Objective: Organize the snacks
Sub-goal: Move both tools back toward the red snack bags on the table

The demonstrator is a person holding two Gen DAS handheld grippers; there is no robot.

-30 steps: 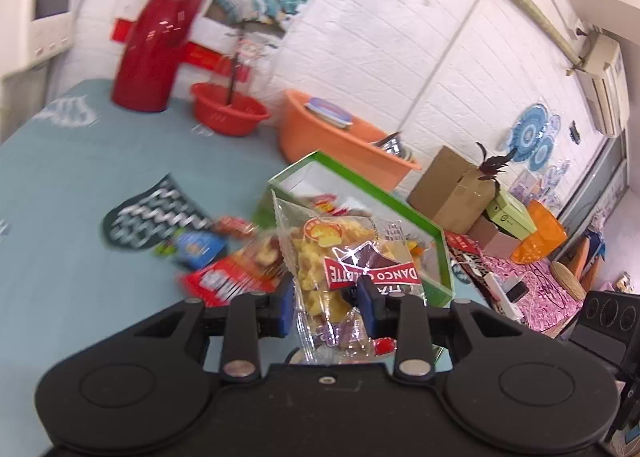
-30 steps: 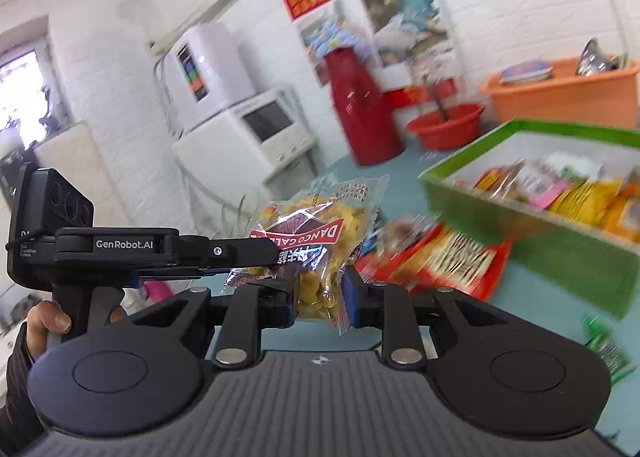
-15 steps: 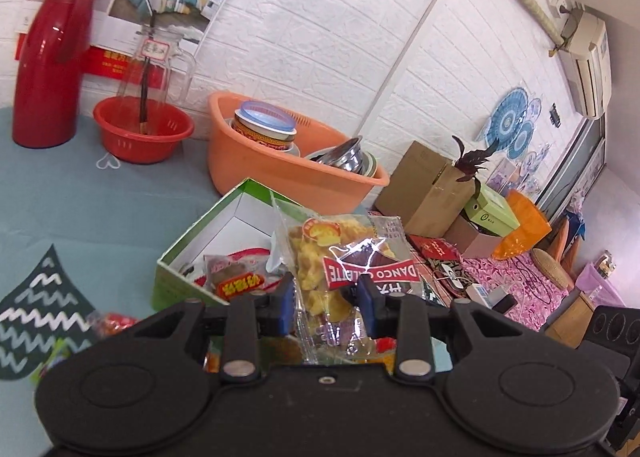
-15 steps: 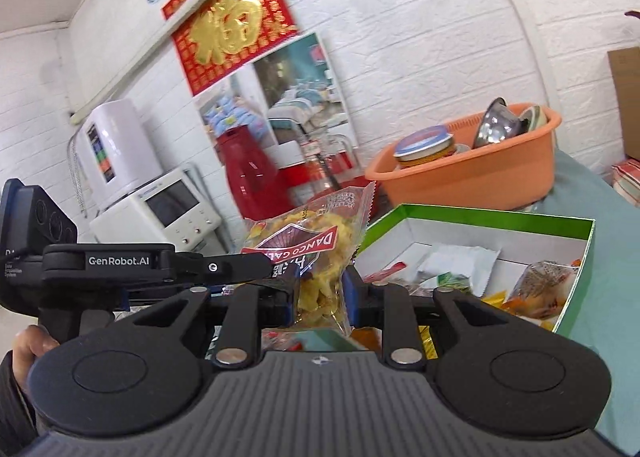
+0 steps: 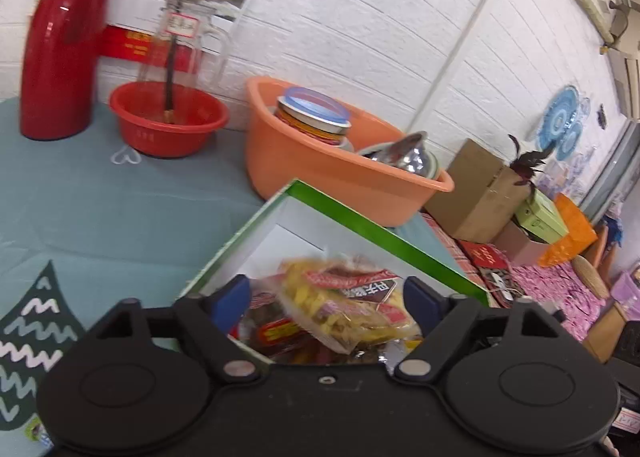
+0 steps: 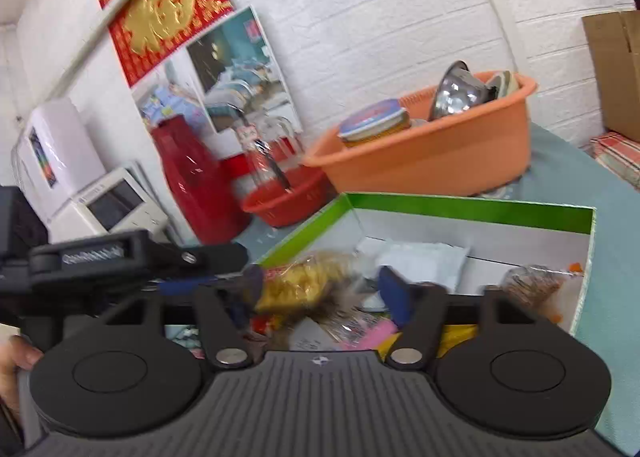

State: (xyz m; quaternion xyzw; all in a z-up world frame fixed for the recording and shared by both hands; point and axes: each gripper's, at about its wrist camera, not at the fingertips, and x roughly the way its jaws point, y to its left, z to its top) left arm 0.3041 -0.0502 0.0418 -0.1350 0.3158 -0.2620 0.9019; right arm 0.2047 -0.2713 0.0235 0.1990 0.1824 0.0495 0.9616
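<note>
Lying flat, the snack bag runs crosswise between the just-opened left tongs.

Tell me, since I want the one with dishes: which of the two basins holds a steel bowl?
The orange basin, nearest the green box; the smaller red basin holds a glass jug.

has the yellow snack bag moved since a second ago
Yes. The yellow snack bag was upright in both grippers beside the green box; it now lies in the box, with the left gripper jaws just opened and clear of it.
</note>
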